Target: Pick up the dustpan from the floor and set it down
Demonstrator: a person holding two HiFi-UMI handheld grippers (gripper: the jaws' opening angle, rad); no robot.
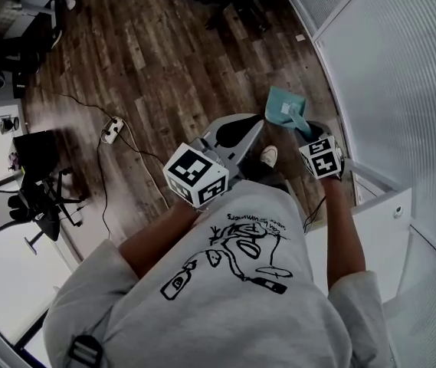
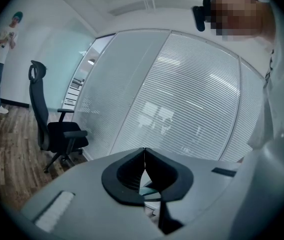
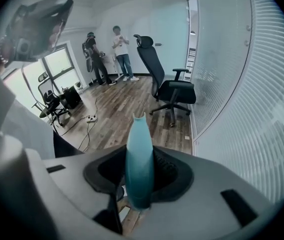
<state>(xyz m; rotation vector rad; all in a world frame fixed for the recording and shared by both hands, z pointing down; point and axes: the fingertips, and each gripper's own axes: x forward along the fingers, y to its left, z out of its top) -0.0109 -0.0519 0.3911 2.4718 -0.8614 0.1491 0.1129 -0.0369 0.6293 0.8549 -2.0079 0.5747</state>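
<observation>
Head view: teal plastic dustpan [image 1: 283, 107] hangs clear of the dark wood-plank floor [image 1: 164, 60], over its right edge, near the ribbed glass partition [image 1: 401, 67]. Right gripper [image 1: 303, 131] has it by the handle, with the pan end pointing away from the person. Left gripper [image 1: 250, 124] is alongside, apart from the pan.

Left gripper view: left gripper [image 2: 144, 155] jaws pressed together, nothing between them. Only the partition lies ahead.

Right gripper view: right gripper [image 3: 140, 161] is clamped on the tapered teal handle [image 3: 139, 139], which stands up between the pads. Floor and a black office chair [image 3: 169, 86] lie beyond.

Judgement: pick-up looks done, carry in hand. The next move calls for lowering the pan flat onto a free patch of floor, then parting the jaws only once it rests.
</observation>
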